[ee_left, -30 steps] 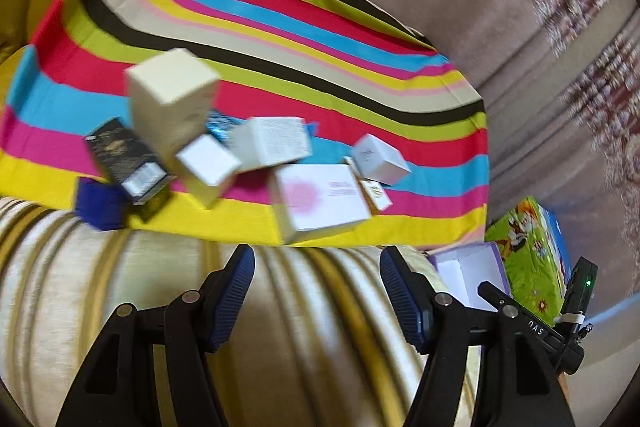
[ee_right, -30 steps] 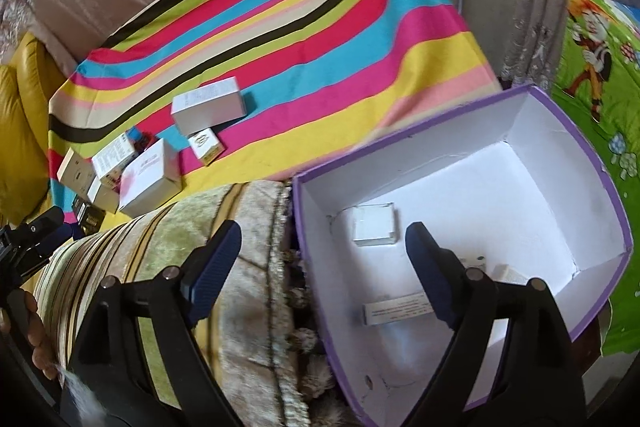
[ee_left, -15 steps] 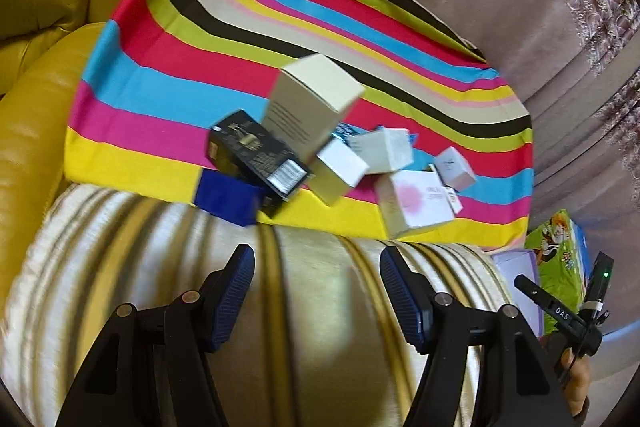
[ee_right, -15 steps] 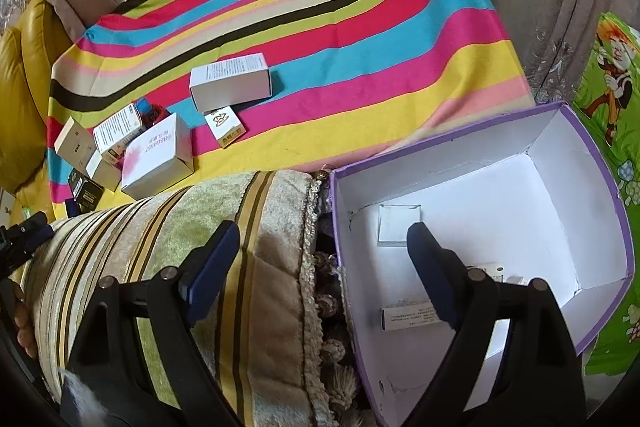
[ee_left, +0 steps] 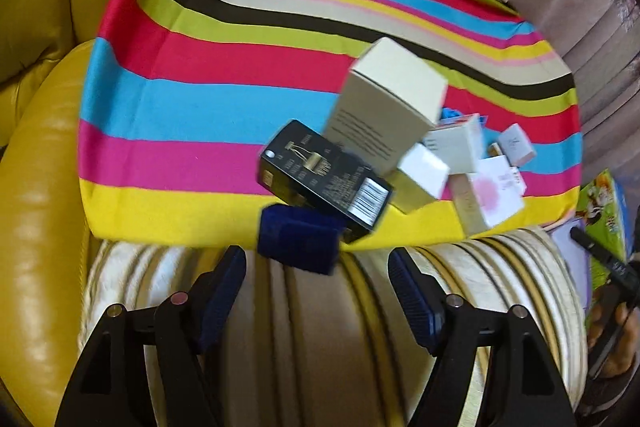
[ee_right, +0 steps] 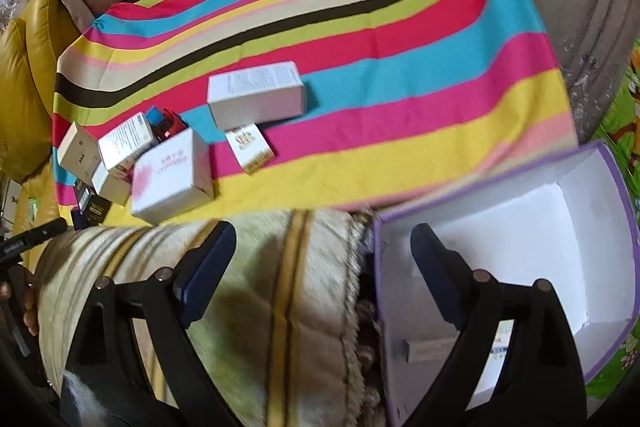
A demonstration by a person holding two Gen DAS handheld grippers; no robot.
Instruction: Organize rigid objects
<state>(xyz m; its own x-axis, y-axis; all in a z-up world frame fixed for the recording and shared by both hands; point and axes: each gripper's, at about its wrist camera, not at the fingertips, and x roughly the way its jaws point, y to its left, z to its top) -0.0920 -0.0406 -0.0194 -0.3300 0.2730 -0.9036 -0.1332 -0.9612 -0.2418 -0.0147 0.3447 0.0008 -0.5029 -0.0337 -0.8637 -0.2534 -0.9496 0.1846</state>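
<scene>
Several small boxes lie clustered on a striped cloth (ee_left: 208,95): a dark blue box (ee_left: 298,243), a black box (ee_left: 324,175), a tall cream box (ee_left: 386,107) and a white box with a pink spot (ee_left: 486,197). My left gripper (ee_left: 316,287) is open and empty, just short of the blue box. My right gripper (ee_right: 320,263) is open and empty, over the edge of a white purple-rimmed bin (ee_right: 560,227). In the right wrist view a white box (ee_right: 256,95), a gold-printed box (ee_right: 250,147) and the pink-spot box (ee_right: 170,177) lie on the cloth (ee_right: 400,67).
A cream striped cushion (ee_left: 304,339) runs along the cloth's near edge, also in the right wrist view (ee_right: 280,287). A yellow leather armrest (ee_left: 36,187) stands at the left. A green cartoon mat (ee_right: 620,99) lies by the bin, which holds small items (ee_right: 432,349).
My left gripper has swung left and closer to the blue and black boxes. My right gripper has moved left, off the bin's middle towards its left rim.
</scene>
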